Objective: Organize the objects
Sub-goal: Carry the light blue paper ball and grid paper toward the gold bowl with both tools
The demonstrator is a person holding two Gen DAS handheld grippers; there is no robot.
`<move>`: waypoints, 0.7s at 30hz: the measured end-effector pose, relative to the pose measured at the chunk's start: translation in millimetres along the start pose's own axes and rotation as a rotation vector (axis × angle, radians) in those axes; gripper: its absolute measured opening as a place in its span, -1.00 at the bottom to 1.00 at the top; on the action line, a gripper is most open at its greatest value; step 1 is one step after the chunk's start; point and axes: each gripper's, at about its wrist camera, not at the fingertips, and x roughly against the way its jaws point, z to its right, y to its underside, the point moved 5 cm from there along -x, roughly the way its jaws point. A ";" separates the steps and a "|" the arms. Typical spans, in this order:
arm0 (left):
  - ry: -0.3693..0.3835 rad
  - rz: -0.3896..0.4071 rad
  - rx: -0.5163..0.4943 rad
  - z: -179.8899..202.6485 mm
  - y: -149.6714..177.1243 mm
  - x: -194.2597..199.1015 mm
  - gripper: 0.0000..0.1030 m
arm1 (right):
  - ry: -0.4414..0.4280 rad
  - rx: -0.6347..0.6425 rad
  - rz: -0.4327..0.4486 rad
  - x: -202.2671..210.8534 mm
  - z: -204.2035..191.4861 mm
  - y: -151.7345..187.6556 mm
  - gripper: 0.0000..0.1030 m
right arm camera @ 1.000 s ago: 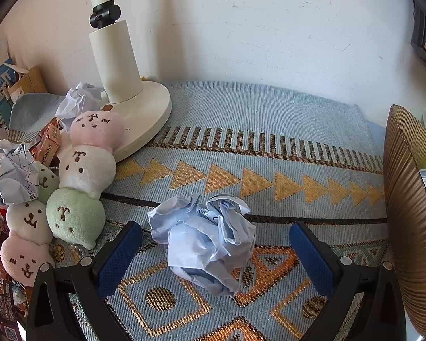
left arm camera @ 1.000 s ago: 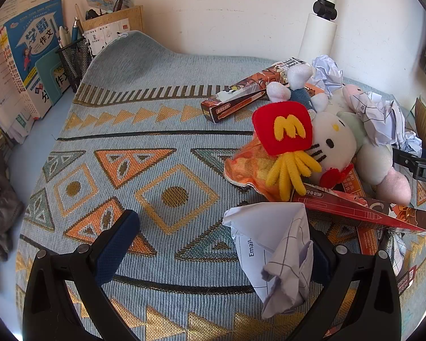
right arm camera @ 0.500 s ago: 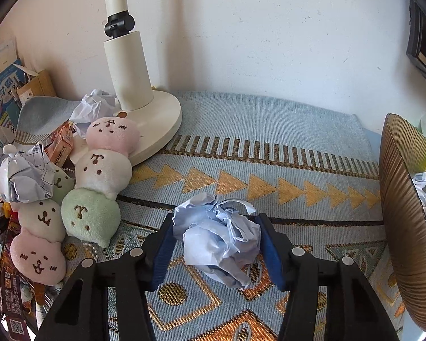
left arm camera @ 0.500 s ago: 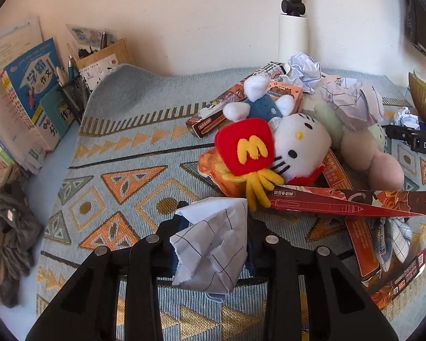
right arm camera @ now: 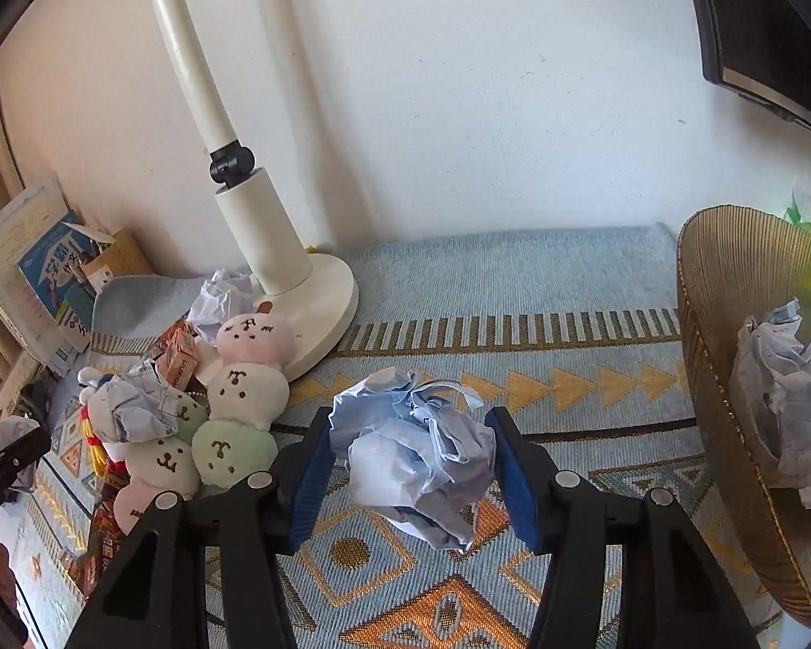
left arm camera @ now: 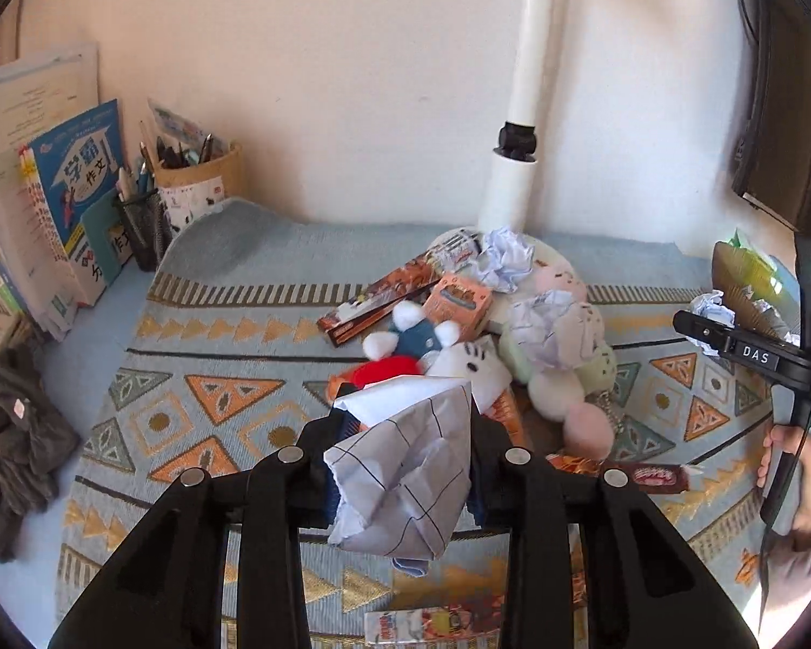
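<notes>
In the left wrist view my left gripper [left arm camera: 403, 465] has its jaws closed on a folded sheet of gridded paper [left arm camera: 405, 470], low in the centre of the frame and lifted clear of the patterned cloth [left arm camera: 200, 281] that covers the tabletop. Behind it, mid-frame, sits the clutter: plush toys [left arm camera: 557, 357], a long printed box [left arm camera: 384, 300] and more crumpled paper [left arm camera: 505, 257] by the white lamp post [left arm camera: 519, 162]. At the far right edge I see a hand [left arm camera: 805, 481] on the other tool, and the basket [left arm camera: 740, 292] beyond it. In the right wrist view my right gripper [right arm camera: 411, 459] has its jaws pinched onto a crumpled paper ball [right arm camera: 413, 457], centre-low, apparently held just above the cloth. The brown ribbed basket [right arm camera: 730, 378] fills the right edge with paper wads [right arm camera: 784, 395] already inside. I judge the step to be carrying both papers to that basket; the next move calls for swinging right, clearing its tall rim, and releasing over the opening. Open cloth lies between the ball and the basket, so the right side has room; the left must pass over the toy pile, and the lamp base [right arm camera: 324, 308] crowds the upper left.
</notes>
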 end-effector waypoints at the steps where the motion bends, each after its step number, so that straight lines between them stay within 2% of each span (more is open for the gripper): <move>1: 0.024 0.014 -0.007 4.2 -8.1 -3.6 -0.40 | 0.004 0.000 0.014 4.4 1.5 -3.5 0.06; 3: 0.073 0.031 -0.023 20.0 -23.7 -4.2 -0.40 | 0.024 0.017 0.037 20.5 -3.3 -7.4 0.06; 6: 0.101 0.058 -0.063 50.7 -46.8 -8.3 -0.40 | 0.030 0.016 0.067 37.0 -1.7 -22.3 0.06; 9: 0.155 0.078 -0.105 88.0 -64.7 -12.9 -0.40 | 0.062 0.000 0.095 49.7 12.5 -37.1 0.06; 12: 0.215 0.087 -0.136 127.8 -77.3 -18.6 -0.40 | 0.141 -0.013 0.115 62.4 40.1 -48.0 0.06; 16: 0.310 0.072 -0.177 183.5 -87.3 -28.0 -0.40 | 0.181 -0.078 0.140 81.0 86.2 -60.6 0.07; 21: 0.402 0.068 -0.235 246.7 -93.3 -34.2 -0.40 | 0.272 -0.146 0.187 103.5 139.8 -78.5 0.08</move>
